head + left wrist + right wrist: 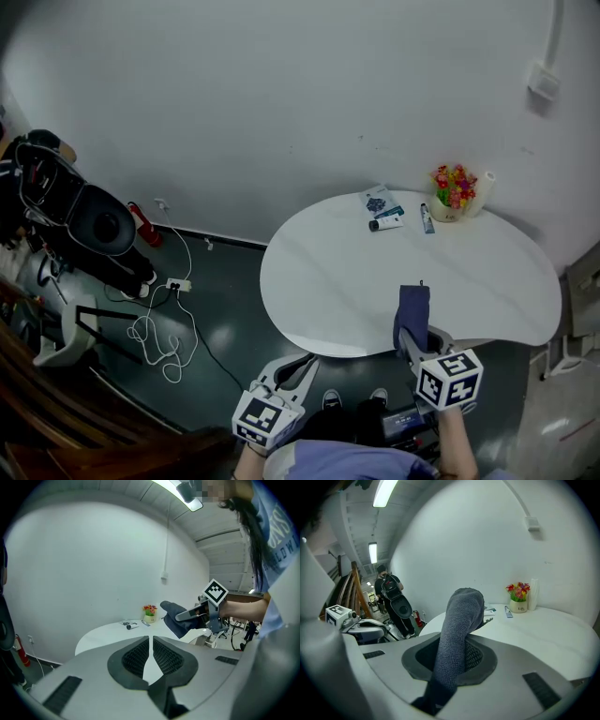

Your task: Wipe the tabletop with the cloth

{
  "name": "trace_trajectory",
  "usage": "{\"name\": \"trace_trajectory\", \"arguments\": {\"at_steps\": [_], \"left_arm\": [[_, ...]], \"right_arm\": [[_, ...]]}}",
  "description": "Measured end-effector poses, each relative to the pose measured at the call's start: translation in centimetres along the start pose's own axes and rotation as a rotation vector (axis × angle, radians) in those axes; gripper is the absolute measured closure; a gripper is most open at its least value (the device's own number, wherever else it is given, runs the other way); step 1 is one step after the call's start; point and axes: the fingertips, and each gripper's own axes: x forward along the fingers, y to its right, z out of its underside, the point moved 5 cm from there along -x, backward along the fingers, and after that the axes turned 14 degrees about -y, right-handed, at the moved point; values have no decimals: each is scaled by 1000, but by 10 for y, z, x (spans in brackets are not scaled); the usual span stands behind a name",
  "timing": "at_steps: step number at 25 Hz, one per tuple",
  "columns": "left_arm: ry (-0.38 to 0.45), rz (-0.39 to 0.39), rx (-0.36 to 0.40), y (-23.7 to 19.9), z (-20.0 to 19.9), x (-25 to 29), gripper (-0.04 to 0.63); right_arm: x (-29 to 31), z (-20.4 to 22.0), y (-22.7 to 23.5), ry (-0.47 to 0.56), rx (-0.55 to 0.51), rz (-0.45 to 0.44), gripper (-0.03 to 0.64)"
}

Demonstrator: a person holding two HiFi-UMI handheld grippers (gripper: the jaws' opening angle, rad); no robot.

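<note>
A dark blue cloth (412, 307) hangs over the near edge of the white rounded table (328, 272). My right gripper (413, 332) is shut on it. In the right gripper view the cloth (461, 613) rises from between the jaws and droops forward over the table (553, 630). My left gripper (296, 368) is off the table, low beside its near left edge, over the floor. Its jaws are shut with nothing in them (151, 641). From the left gripper view I see the right gripper (183, 617) holding the cloth (173, 618) above the table (103, 632).
A small pot of flowers (453, 192), a white roll (485, 186), a packet (378, 200) and two tubes (385, 223) stand at the table's far side by the wall. On the dark floor at left lie a power strip with cables (173, 284), a red extinguisher (143, 225) and black equipment (84, 220).
</note>
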Motion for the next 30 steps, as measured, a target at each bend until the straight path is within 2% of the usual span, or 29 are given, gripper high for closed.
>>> {"name": "trace_trajectory", "arguments": {"at_steps": [8,13,18,23,30], "left_arm": [[21,-70,-52,-14,-2,1,575],[34,-117,-126,-32,-12,12,575],[47,-174,-145,-57,-33,44,575],[51,-196,-169,-69,-38,44,575],[18,-236,-173,-78,-38,50,575]], "right_arm": [[42,-67,2,30,-111,-47,549],[91,-108,0,-12,-193,-102,549],[153,-147,5,-57,-210,-212,549],[208,-165,-28,-107,-254,-287,549],[294,-162,-78,-205,-331,-375,551]]}}
